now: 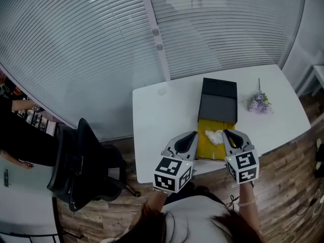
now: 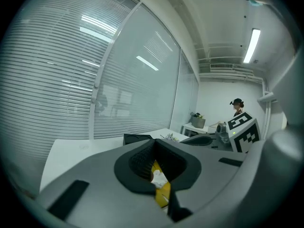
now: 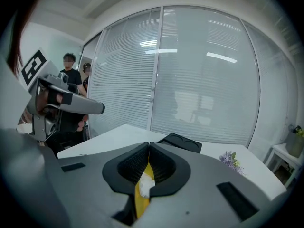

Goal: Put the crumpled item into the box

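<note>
A white crumpled paper lies in the yellow open box at the near edge of the white table. The box's black lid rests just behind it. My left gripper hovers at the box's left side, jaws shut and empty. On the box's right side my right gripper is also shut and empty. In the left gripper view the paper and yellow box show below the gripper. The right gripper view shows the paper beneath the gripper.
A small bunch of purple flowers lies on the table right of the lid. A black office chair stands left of the table, with a person beyond it. Glass walls with blinds run behind the table.
</note>
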The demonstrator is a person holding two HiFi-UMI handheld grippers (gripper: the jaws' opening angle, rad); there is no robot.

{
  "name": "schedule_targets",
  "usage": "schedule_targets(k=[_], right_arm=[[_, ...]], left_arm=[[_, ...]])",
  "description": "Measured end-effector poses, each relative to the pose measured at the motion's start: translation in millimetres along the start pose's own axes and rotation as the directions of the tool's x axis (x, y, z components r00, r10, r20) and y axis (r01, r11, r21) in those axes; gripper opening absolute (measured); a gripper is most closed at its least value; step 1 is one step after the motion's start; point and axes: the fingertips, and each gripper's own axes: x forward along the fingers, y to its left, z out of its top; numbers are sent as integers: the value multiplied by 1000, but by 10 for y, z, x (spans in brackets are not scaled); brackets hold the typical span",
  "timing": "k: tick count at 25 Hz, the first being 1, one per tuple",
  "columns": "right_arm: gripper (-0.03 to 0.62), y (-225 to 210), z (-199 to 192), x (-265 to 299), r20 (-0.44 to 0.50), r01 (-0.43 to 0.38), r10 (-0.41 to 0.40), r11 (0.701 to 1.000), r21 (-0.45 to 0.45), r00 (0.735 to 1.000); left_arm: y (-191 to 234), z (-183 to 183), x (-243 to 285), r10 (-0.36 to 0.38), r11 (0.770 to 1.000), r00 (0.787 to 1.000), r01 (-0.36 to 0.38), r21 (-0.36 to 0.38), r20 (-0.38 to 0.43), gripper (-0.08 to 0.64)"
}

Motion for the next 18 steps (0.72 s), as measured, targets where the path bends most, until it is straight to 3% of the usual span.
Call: schedule_targets(k=[18], right_arm=[[28, -33, 175, -367, 103, 97, -105, 992, 82, 989]], left_arm=[[-15, 11, 23, -32, 999, 999, 32, 9, 0, 17]])
